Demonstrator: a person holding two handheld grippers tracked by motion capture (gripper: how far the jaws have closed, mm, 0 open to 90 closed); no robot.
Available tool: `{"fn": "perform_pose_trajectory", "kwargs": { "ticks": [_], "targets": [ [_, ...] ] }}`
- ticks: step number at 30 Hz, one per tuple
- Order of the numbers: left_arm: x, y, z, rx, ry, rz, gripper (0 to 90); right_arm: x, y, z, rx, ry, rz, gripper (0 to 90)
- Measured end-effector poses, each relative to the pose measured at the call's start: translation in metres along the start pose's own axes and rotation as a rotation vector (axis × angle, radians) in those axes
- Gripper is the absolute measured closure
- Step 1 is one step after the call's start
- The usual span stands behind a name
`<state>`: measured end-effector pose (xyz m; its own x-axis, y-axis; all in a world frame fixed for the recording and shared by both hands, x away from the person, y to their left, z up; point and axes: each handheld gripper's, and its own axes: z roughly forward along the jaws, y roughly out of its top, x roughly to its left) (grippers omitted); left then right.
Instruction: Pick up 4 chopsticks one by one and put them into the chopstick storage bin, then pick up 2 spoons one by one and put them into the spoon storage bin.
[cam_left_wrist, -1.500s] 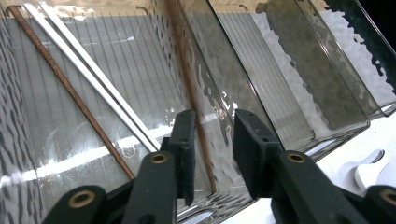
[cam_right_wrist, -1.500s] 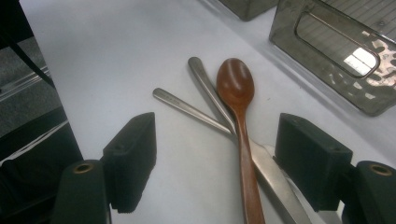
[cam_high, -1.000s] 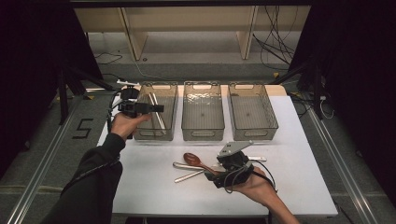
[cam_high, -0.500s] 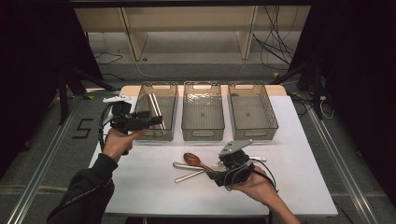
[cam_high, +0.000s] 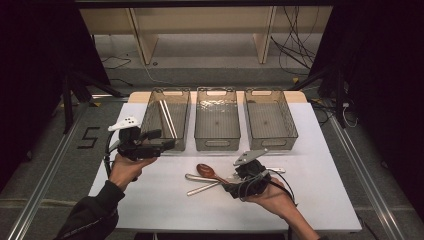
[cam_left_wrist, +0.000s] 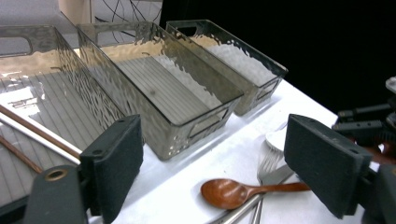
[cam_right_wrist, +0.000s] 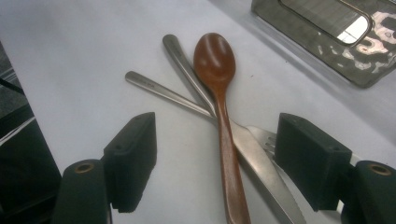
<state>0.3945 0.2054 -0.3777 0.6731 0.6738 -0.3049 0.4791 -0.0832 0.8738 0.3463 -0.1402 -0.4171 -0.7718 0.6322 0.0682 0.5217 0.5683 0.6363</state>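
1. My left gripper (cam_high: 167, 144) hangs beside the near end of the left clear ribbed plastic bin (cam_high: 166, 117), where thin chopsticks (cam_high: 167, 118) already lie. Its jaws have just been opening and now stand spread with nothing between them.
2. My right gripper (cam_right_wrist: 215, 161) sits low over the cutlery pile on the white table (cam_high: 325, 165), jaws wide and astride the brown wooden spoon (cam_right_wrist: 219, 100), pads not yet touching it.
3. The spoon lies across a steel knife (cam_right_wrist: 254, 158) and a steel fork (cam_right_wrist: 264, 136), near the middle bin (cam_high: 216, 118).
4. I judge sorting is under way; next, close squarely on the spoon's handle alone and lift it clear.
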Motion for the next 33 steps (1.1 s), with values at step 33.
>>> {"fn": "perform_pose_trajectory", "kwargs": {
  "ticks": [33],
  "targets": [
    [-0.029, -0.033, -0.018, 0.035, 0.008, 0.117, 15.9, -0.003, 0.0, 0.014, 0.057, 0.013, 0.013, 31.8]
  ]
}}
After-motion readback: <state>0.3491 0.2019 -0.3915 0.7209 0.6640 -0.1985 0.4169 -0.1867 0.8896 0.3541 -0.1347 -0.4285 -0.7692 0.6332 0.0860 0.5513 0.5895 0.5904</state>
